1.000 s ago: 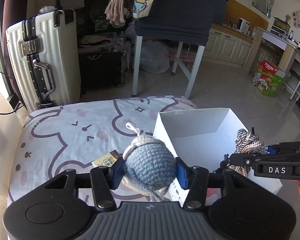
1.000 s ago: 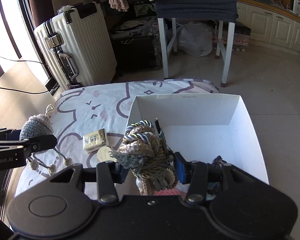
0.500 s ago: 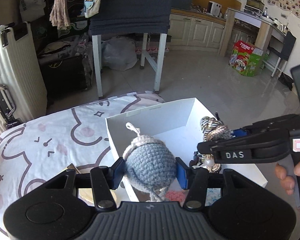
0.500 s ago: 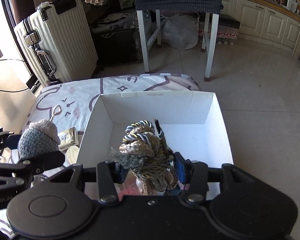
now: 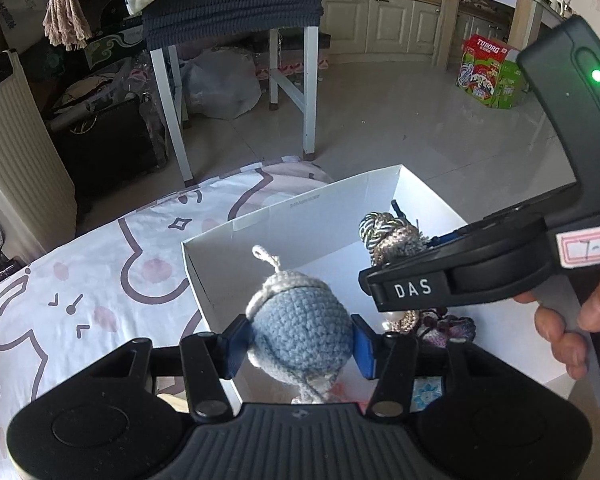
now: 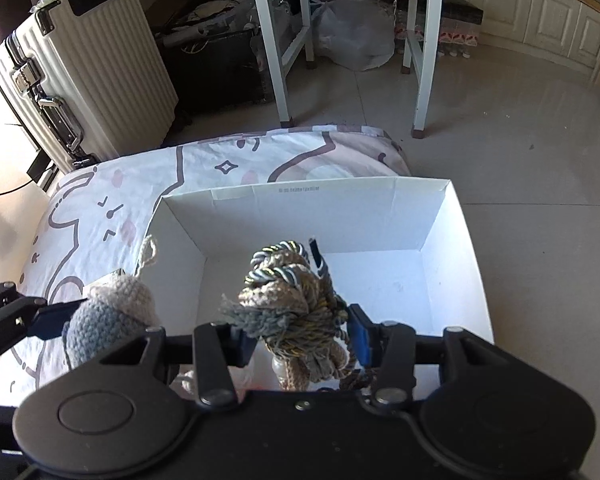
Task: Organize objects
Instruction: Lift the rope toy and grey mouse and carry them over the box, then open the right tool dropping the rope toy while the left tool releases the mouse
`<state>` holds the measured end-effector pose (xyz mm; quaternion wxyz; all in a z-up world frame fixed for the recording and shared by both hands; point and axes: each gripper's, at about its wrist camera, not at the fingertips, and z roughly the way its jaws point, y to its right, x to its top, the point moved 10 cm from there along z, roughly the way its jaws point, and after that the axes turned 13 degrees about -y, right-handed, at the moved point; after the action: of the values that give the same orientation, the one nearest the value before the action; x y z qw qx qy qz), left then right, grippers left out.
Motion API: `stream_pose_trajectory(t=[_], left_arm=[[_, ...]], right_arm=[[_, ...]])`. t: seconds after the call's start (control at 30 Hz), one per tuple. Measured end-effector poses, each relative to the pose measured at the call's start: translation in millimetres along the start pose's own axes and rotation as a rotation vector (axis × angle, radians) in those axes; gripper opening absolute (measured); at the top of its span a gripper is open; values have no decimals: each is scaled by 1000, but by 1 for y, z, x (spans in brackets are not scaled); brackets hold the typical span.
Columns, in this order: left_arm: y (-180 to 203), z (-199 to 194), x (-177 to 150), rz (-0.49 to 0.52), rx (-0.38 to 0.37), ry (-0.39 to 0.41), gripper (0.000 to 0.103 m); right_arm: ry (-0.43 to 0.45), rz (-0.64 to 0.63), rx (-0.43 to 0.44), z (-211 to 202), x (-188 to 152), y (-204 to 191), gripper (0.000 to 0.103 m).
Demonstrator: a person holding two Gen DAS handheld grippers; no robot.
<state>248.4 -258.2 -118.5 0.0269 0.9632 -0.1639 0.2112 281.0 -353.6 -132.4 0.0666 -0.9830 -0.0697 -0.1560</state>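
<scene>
A blue crocheted ball toy [image 5: 300, 330] with a grey cap and loop is squeezed between the blue pads of my left gripper [image 5: 300, 340], hanging over the left wall of the white cardboard box [image 5: 236, 236]. My right gripper [image 6: 300, 340] is shut on a knotted rope bundle [image 6: 296, 308] of beige, blue and yellow cord, held above the white cardboard box [image 6: 452, 240]. In the right wrist view the blue crocheted ball toy [image 6: 104, 316] shows at the left, just outside the box wall. The rope bundle [image 5: 392, 232] and the right gripper's black body appear at the right of the left wrist view.
The box sits on a bed cover [image 6: 112, 208] printed with cartoon faces. Small pink and purple items [image 5: 448, 326] lie in the box's near corner. A cream suitcase [image 6: 80, 64], a white-legged table [image 6: 352, 20] with dark cloth and a tiled floor [image 6: 520, 136] lie beyond. Fingers of a hand [image 5: 568, 332] hold the right gripper.
Both grippers have moved right and down toward the box, each still carrying its object. The ball toy now hangs over the box's left wall; the rope bundle hangs deeper over the box's inside.
</scene>
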Motion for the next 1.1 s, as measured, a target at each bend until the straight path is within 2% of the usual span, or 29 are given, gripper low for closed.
stream_pose_trajectory(t=[0.13,0.3,0.57,0.67,0.73,1.1], left_arm=[[-8,21,6,9,25,-31,53],[-10,42,14,4,13,-61,54],[-8,61,20,36,33,-72,56],[-9,63,19,36,56,-78,66],[-9,63,18,40,53,-80,67],[-8,60,17,38,43,-84,69]], right_arm=[[-46,9,-13,16,1,3,48],[-80,48,-4,28,0,12,48],[-68,94,-8,33,2,25,49],[-36,120,-22,31,7,29,61],[-21,129,-27,29,11,31,64],[-28,146,-30,28,8,37,64]])
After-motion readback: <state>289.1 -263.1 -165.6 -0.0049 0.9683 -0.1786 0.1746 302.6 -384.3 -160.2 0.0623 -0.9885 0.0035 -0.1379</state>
